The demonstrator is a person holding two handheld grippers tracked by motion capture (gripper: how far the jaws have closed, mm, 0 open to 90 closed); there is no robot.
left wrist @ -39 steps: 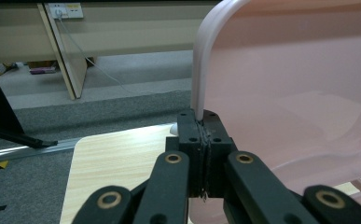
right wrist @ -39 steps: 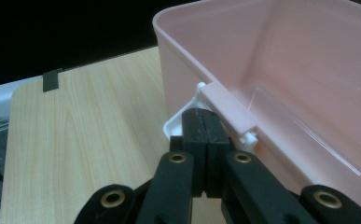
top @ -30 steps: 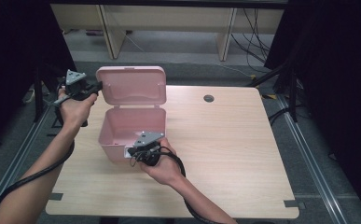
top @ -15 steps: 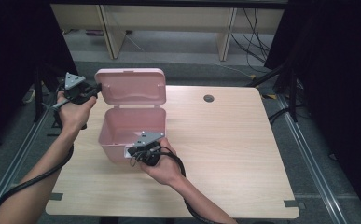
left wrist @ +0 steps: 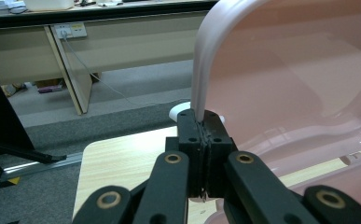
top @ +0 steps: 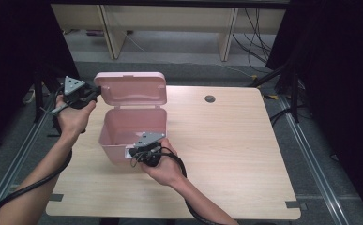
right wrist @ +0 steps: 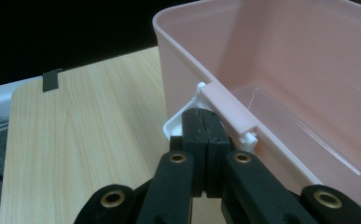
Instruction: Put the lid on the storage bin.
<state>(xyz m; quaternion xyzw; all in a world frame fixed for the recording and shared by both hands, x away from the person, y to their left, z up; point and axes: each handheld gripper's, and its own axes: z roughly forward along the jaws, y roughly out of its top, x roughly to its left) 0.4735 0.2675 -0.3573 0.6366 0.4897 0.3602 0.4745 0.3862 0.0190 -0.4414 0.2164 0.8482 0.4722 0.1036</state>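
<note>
A pink plastic box [top: 116, 138] stands at the left of the table with its hinged lid [top: 131, 89] up. My left gripper [top: 94, 93] is at the lid's left edge; in the left gripper view the left gripper [left wrist: 205, 119] is shut on the thin rim of the lid [left wrist: 285, 84]. My right gripper [top: 130, 152] is at the box's front wall. In the right gripper view the right gripper [right wrist: 205, 116] has its jaws together on the white latch [right wrist: 174, 125] just below the rim of the box [right wrist: 281, 56]. The box's inside looks empty.
The wooden table [top: 226, 140] has a round cable hole [top: 210, 99] at the back and black tape marks near its front corners [top: 291, 204]. Metal rails [top: 24, 150] run along the left side. Desk legs and cables stand on the floor beyond.
The left gripper and the lid's edge have shifted down very slightly. The right gripper and the box have stayed put.
</note>
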